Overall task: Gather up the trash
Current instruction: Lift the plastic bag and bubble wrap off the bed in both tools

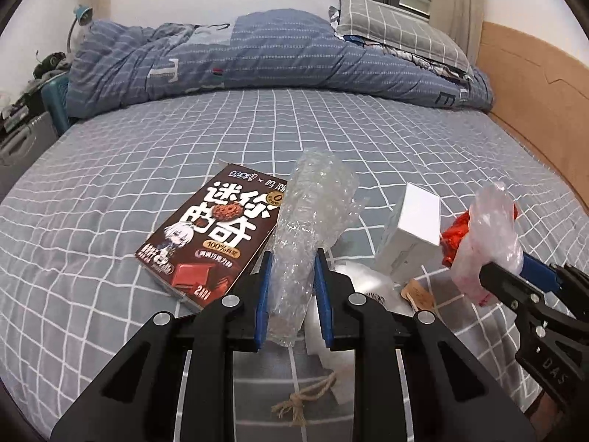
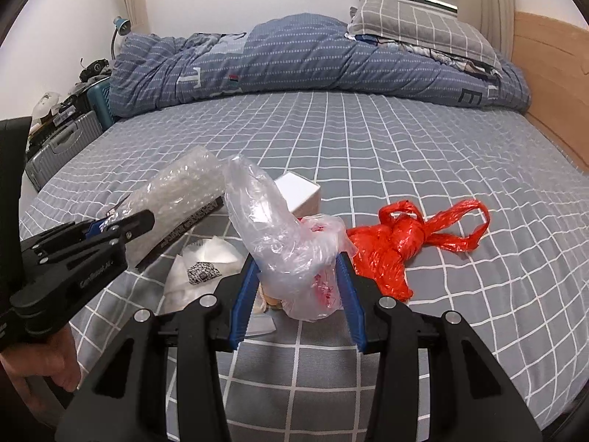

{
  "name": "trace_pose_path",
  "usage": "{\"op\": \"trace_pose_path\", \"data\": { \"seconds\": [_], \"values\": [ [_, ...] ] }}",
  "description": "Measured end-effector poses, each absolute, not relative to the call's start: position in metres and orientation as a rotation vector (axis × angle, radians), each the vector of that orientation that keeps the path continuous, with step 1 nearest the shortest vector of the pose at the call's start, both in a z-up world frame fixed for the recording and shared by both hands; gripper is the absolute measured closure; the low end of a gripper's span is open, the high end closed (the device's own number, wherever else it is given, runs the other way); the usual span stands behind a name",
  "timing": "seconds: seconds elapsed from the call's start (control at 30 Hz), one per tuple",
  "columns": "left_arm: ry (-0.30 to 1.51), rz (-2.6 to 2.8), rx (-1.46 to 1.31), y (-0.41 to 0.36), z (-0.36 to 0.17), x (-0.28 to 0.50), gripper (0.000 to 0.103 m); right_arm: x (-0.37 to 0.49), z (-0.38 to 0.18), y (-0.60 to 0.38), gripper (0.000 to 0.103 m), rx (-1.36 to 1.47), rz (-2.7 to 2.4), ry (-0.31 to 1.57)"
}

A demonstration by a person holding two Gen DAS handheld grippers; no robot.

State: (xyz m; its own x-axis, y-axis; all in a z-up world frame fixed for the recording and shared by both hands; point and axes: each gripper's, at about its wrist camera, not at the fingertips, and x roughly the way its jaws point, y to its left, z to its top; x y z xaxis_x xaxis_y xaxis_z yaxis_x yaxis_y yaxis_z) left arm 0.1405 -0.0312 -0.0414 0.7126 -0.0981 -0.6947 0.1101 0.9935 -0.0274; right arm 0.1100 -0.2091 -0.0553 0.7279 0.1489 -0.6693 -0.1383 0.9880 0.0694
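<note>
My left gripper is shut on a crumpled piece of bubble wrap, which sticks up between its blue pads above the bed. My right gripper is shut on a clear plastic bag with red print, lifted off the sheet. In the left wrist view that right gripper shows at the right with the clear bag. In the right wrist view the left gripper holds the bubble wrap at the left. A brown cookie box, a white box and a red plastic bag lie on the bed.
The grey checked bed sheet carries white paper scraps, a brown tag and a twine knot. A blue quilt and pillow lie at the far side. A wooden headboard stands right, suitcases left.
</note>
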Motion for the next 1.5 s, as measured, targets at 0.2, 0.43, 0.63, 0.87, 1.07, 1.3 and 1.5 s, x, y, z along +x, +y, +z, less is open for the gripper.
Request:
{"op": "trace_pose_path", "data": {
  "seconds": [0.2,0.43,0.63,0.87,1.07,1.3,1.5],
  "values": [
    [0.793,-0.095,0.018,-0.028,-0.038,0.123,0.082,0.101,-0.042,-0.205,0.062,0.008,0.157,0.724],
    [0.791,-0.086,0.024,-0.023,-0.035,0.096,0.082,0.087,-0.035,-0.203,0.062,0.007,0.154,0.719],
    [0.782,-0.082,0.035,-0.021,-0.032,0.073,0.082,0.069,-0.033,-0.200,0.062,0.012,0.156,0.717],
    [0.769,-0.065,0.023,-0.015,-0.025,0.052,0.082,0.050,-0.028,-0.196,0.062,0.026,0.163,0.717],
    [0.771,-0.040,0.014,-0.011,-0.026,0.033,0.082,0.035,-0.024,-0.195,0.062,0.028,0.154,0.709],
    [0.771,-0.017,0.001,-0.009,-0.024,0.011,0.082,0.019,-0.022,-0.190,0.062,0.010,0.144,0.697],
    [0.774,-0.026,0.002,-0.012,-0.023,-0.002,0.082,0.007,-0.023,-0.187,0.062,0.004,0.143,0.698]
  ]
}}
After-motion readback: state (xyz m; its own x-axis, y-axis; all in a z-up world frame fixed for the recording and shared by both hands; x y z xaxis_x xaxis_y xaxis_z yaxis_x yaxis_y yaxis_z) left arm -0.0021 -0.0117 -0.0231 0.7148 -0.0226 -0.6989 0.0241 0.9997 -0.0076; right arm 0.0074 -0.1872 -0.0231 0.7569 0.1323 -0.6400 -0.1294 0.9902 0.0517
